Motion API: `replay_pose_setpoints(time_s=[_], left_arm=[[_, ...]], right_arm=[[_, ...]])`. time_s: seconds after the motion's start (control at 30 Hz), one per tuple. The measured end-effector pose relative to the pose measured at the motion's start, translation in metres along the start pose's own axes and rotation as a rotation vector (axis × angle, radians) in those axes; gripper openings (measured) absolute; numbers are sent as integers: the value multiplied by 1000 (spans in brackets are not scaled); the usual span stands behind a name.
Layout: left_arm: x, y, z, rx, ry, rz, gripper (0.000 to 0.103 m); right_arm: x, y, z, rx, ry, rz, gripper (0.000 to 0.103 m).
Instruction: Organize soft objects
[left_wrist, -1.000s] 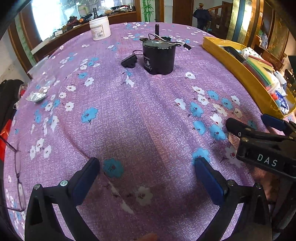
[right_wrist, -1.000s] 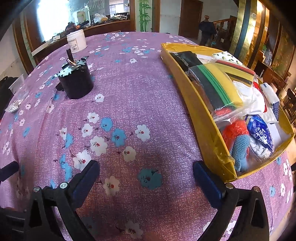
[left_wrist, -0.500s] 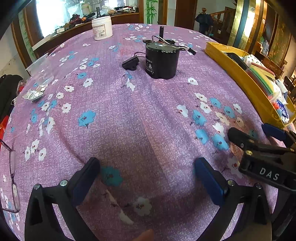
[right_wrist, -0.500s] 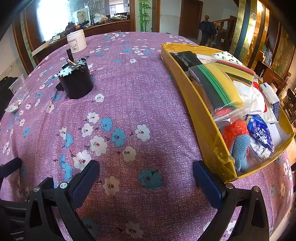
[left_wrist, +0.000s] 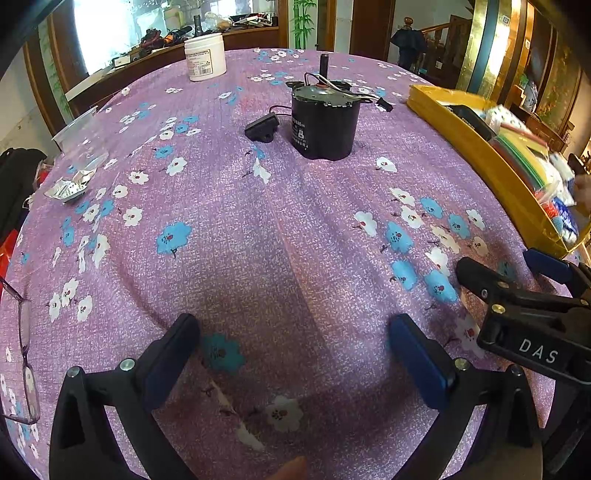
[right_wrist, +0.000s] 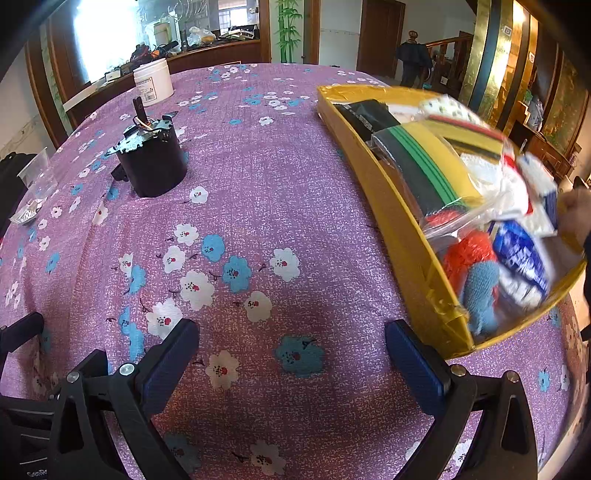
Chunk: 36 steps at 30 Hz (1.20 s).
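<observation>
A long yellow tray (right_wrist: 391, 221) lies on the right of the purple flowered tablecloth (right_wrist: 258, 184). It is full of soft things: a clear bag of yellow, green and black sponges (right_wrist: 424, 166), an orange knit piece (right_wrist: 465, 254), a blue knitted toy (right_wrist: 480, 295) and a blue-and-white pack (right_wrist: 524, 258). They look motion-blurred, and a hand (right_wrist: 576, 210) touches them at the tray's right side. My right gripper (right_wrist: 291, 347) is open and holds nothing, just left of the tray's near corner. My left gripper (left_wrist: 291, 347) is open over bare cloth, with the right gripper (left_wrist: 498, 264) beside it.
A black cylindrical motor (left_wrist: 325, 125) with wires stands mid-table, a small black plug (left_wrist: 262, 127) to its left. A white jar (left_wrist: 205, 55) is at the far edge. A plastic cup (left_wrist: 81, 136), a foil blister (left_wrist: 68, 188) and glasses (left_wrist: 22, 350) lie along the left.
A hand has come in at the tray's right side and the things in the tray now blur with motion. Both grippers stay open and have barely shifted.
</observation>
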<state>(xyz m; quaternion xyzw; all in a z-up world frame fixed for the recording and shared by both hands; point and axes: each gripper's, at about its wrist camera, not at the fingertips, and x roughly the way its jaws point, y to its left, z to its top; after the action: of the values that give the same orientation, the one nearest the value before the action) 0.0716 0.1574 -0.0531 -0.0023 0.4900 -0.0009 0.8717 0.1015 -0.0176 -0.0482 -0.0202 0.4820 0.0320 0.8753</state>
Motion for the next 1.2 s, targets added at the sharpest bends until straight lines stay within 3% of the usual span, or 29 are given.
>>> replay_pose_setpoints(time_s=[1.2], left_arm=[[1,1,2,0,-1,2,103]], right_arm=[[-5,-5,2,1,0,1,102]])
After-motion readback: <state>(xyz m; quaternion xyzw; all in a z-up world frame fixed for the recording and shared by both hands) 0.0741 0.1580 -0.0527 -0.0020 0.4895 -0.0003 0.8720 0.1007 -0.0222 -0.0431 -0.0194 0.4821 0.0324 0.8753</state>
